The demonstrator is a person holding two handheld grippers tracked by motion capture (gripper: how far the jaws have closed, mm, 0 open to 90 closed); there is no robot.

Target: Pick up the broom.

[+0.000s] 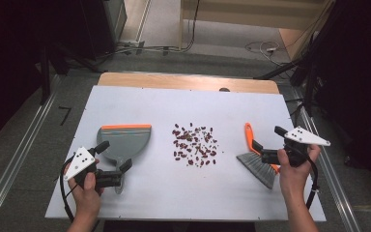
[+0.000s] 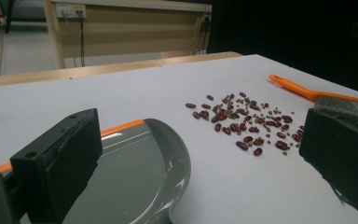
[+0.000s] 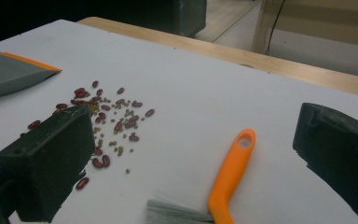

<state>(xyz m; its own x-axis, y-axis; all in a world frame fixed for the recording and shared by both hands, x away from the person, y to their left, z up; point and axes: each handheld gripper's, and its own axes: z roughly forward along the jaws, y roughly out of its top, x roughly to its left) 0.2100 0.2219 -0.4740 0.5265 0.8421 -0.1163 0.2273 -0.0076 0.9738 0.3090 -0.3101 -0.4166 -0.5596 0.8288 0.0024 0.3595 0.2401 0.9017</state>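
A grey dustpan [image 1: 125,139] with an orange front lip lies on the white table, left of centre. My left gripper [image 1: 114,157] hovers open at the pan's rear, jaws wide apart and pressing on nothing. In the left gripper view the dustpan [image 2: 135,172] lies low between the jaws of the left gripper [image 2: 200,163]. Dark red beans [image 1: 194,145] are scattered mid-table. A brush [image 1: 256,154] with an orange handle and grey bristles lies to their right. My right gripper [image 1: 271,144] stands open over it; in the right gripper view the brush handle [image 3: 233,170] lies between the right gripper [image 3: 196,158] jaws, untouched.
The white table top [image 1: 183,193] has a wooden strip [image 1: 188,81] along its far edge. Cables [image 1: 261,48] lie on the floor beyond. Metal rails [image 1: 14,164] run along both sides of the table. Small green bits lie mixed among the beans [image 2: 247,121].
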